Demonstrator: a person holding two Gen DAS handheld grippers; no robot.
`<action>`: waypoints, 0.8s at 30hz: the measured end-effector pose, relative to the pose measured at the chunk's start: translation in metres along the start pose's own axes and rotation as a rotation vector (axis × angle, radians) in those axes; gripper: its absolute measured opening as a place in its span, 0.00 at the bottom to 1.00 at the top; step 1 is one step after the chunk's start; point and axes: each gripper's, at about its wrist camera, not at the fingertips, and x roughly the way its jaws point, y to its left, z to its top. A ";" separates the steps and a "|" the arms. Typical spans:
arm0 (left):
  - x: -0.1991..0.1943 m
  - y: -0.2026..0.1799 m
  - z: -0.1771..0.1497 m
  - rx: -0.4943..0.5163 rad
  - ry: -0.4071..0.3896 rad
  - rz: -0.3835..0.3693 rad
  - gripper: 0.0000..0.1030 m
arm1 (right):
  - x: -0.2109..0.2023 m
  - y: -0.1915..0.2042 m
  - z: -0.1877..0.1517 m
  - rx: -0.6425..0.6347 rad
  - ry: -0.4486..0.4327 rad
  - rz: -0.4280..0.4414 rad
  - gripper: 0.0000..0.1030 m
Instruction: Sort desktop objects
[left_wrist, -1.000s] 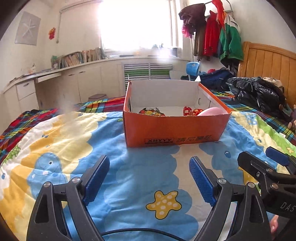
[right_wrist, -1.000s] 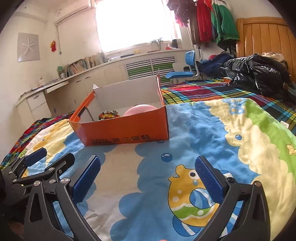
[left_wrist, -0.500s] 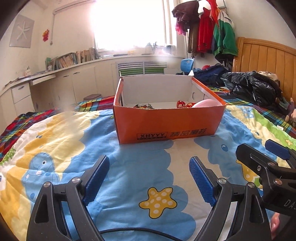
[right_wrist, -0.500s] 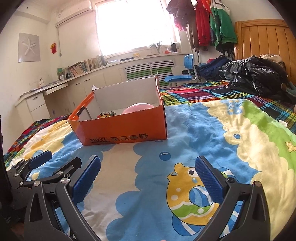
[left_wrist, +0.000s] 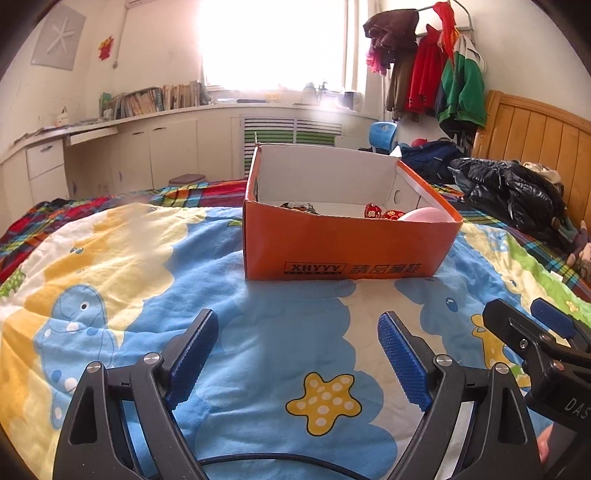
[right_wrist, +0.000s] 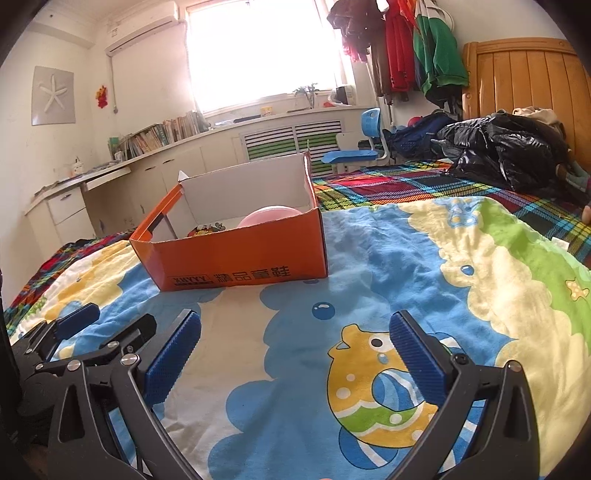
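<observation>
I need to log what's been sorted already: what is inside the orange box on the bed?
Inside the orange box: a pink rounded object at the near wall, red patterned items and a multicoloured item. The near wall hides the floor and their lower parts.

A lived-in home bedroom. A bed with a slatted wooden headboard (left_wrist: 532, 136) carries a bright cartoon sea-creature quilt (left_wrist: 110, 266) over a plaid sheet (right_wrist: 406, 181). Coats and jackets hang on a rack (left_wrist: 436, 74) in the corner, rows of books (left_wrist: 155, 98) line the white built-in cabinets under a sunlit window (right_wrist: 255, 48), and a wall air conditioner (right_wrist: 142, 24) sits high up.
</observation>
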 end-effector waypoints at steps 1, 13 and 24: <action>0.001 0.002 0.000 -0.010 0.003 -0.004 0.86 | 0.000 0.001 0.000 -0.006 0.001 0.000 1.00; -0.001 -0.001 -0.001 0.000 -0.004 -0.023 0.95 | 0.002 0.001 0.000 0.001 0.016 -0.003 1.00; 0.001 0.001 -0.001 -0.009 0.007 -0.024 0.95 | 0.003 0.003 -0.001 -0.012 0.015 -0.006 1.00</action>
